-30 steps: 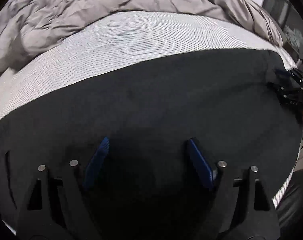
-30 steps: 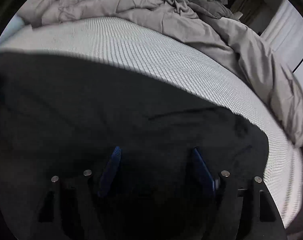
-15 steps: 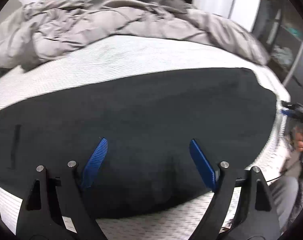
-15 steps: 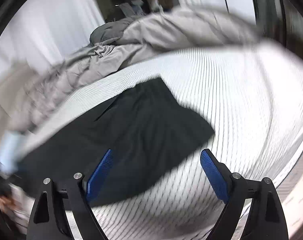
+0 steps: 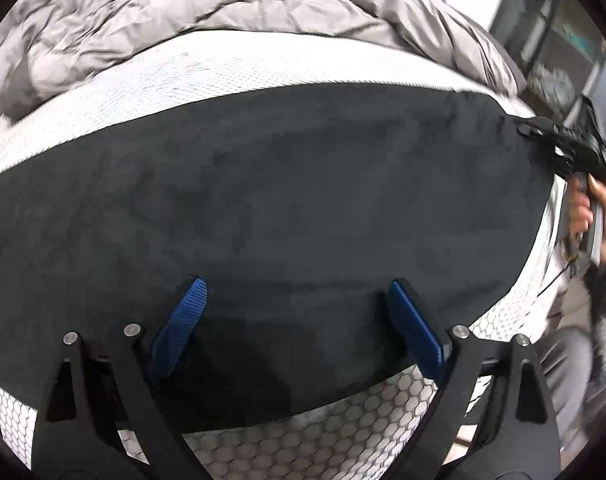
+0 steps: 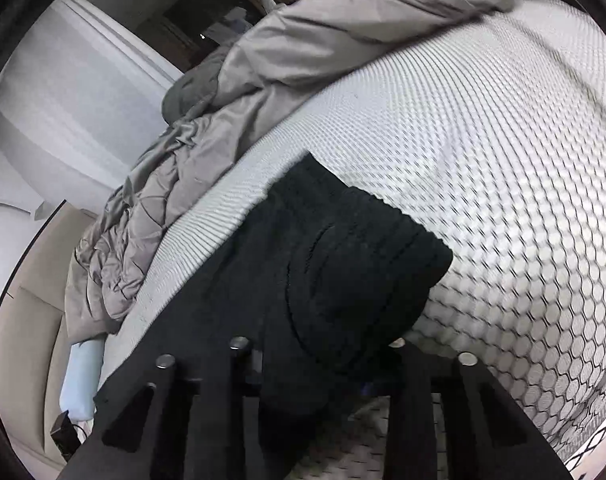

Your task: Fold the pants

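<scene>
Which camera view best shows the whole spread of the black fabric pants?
The left wrist view: the black fabric pants lie spread across the white honeycomb-textured mattress, nearly all visible. The right wrist view shows only one end, bunched up between the right gripper's fingers.

A home bedroom: a mattress [image 6: 483, 152] with a rumpled grey duvet [image 5: 207, 12] along the frame's top, curtains [image 6: 63, 92] upper left.

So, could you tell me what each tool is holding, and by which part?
The right tool grips the pants at an end corner. The left tool is open over them, holding nothing.
</scene>
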Available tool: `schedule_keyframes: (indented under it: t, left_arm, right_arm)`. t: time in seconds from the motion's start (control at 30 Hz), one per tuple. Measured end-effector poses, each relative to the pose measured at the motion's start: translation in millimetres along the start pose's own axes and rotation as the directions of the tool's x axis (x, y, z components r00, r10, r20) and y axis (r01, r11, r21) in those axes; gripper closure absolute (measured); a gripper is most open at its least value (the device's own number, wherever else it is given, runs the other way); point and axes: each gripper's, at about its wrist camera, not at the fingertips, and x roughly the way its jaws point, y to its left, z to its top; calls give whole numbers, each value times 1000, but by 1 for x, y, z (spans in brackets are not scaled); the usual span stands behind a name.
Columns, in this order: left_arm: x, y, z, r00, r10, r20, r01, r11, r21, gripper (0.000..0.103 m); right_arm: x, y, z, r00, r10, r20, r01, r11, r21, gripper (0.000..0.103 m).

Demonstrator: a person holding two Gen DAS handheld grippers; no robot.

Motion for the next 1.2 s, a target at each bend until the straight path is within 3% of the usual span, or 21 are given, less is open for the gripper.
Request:
schedule_keyframes:
  t: [0.1, 0.23, 0.4, 0.5, 0.53, 0.57, 0.6, 0.63, 0.67, 0.7, 0.77, 0.83, 0.9, 1.0, 1.1, 1.2]
  left_arm:
    - [-13, 22, 2, 1000, 2, 21, -1, 998, -70, 12]
    - [-44, 69, 5, 996, 9, 94, 6, 987, -161, 12]
    - [-70, 144, 8, 989, 49, 136, -8, 957, -290, 12]
    - [-82, 185, 0, 986, 84, 141, -25, 924, -382, 12]
    - [-86, 199, -4, 985, 99, 140, -33, 911, -411, 12]
    - [-89, 207, -7, 984, 108, 139, -40, 905, -424, 12]
    - [-92, 216, -10, 983, 124, 133, -54, 897, -439, 12]
    - [-95, 224, -14, 982, 141, 127, -70, 889, -453, 12]
    - [-98, 229, -17, 981, 146, 126, -73, 886, -457, 12]
    - [-100, 233, -21, 981, 144, 126, -72, 888, -455, 12]
    - [-104, 230, -24, 981, 135, 142, -61, 901, -430, 12]
    - [-104, 221, -24, 981, 122, 152, -53, 919, -392, 12]
    - [-94, 209, -22, 987, 108, 123, -57, 933, -356, 12]
    - [-81, 185, -19, 992, 104, 72, -77, 948, -309, 12]
    - [-73, 175, -15, 994, 87, 68, -62, 951, -302, 12]
    - [-70, 173, -9, 993, 97, 72, -70, 946, -317, 12]
  right_arm:
    - [-25, 43, -2, 999, 11, 51, -3, 989, -146, 82]
    - [-45, 128, -15, 995, 86, 46, -66, 942, -330, 83]
    - [-42, 255, -57, 969, 243, -51, -232, 814, -533, 83]
    - [-20, 327, -97, 927, 323, -190, -369, 701, -611, 82]
    - [-7, 346, -112, 910, 331, -249, -412, 663, -625, 72]
    - [8, 365, -132, 885, 328, -331, -466, 615, -636, 49]
    - [24, 378, -154, 851, 311, -423, -523, 560, -643, 38]
    - [42, 387, -179, 819, 255, -514, -566, 507, -650, 28]
    - [57, 389, -202, 792, 175, -585, -591, 459, -663, 28]
    - [65, 386, -216, 789, 108, -605, -586, 428, -688, 29]
    - [69, 371, -233, 817, 19, -577, -538, 387, -749, 30]
    - [59, 348, -224, 834, 40, -550, -514, 417, -750, 30]
    - [51, 323, -204, 864, 47, -501, -456, 492, -742, 30]
    - [45, 284, -184, 913, -32, -406, -312, 584, -749, 30]
    - [32, 242, -170, 929, -57, -367, -232, 683, -693, 30]
    - [5, 217, -171, 941, -19, -337, -228, 700, -676, 30]
